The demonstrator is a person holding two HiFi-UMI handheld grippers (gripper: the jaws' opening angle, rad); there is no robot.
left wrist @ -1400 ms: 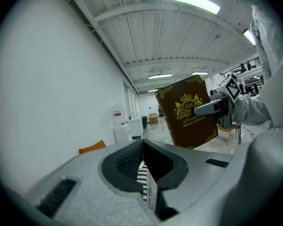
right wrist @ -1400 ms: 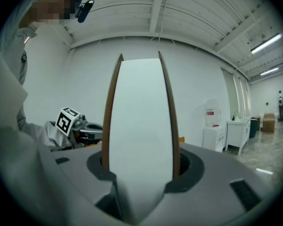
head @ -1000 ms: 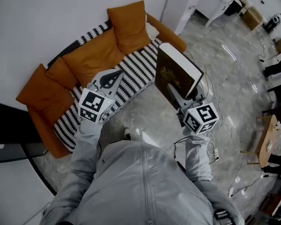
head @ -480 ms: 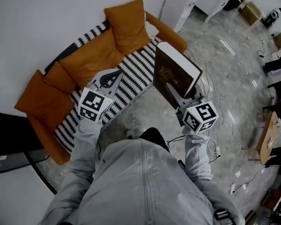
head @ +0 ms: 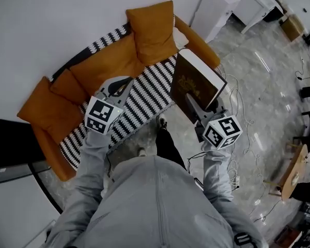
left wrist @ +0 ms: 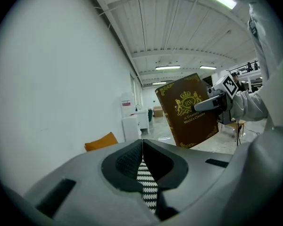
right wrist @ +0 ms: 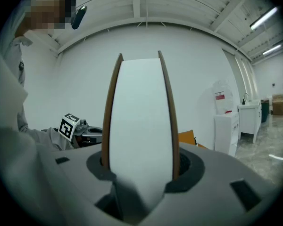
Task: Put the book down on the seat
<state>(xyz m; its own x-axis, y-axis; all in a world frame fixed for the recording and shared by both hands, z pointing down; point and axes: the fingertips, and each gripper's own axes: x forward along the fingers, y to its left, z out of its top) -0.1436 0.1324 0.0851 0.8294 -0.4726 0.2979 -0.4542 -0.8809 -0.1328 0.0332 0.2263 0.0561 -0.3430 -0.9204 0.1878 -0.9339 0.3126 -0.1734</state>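
**A:** Where was the book?

**B:** The book (head: 196, 88) was off the seat, up in the air and tilted, at about two o'clock in the head view. The right gripper (head: 194, 106) was clamped on its lower edge, with a jaw on each brown cover. The white page edge faced that gripper's camera.

**A:** And the seat?

**B:** The striped seat (head: 144, 94) lay at nine o'clock from the book, near it but not touching it. The orange cushions (head: 108, 61) leaned along the back of the sofa, at eleven o'clock. The book's lower end hung over the floor (head: 248, 87), just off the seat's front edge.

**A:** What about the other gripper?

**B:** The left gripper (head: 125, 82) was at nine o'clock from the book, above the stripes. Its jaws were pressed together with nothing between them.

**A:** Anything further out?

**B:** A white cabinet (head: 217, 4) stood at one o'clock, beyond the sofa's arm. The person's grey sleeves (head: 90, 164) filled six o'clock.
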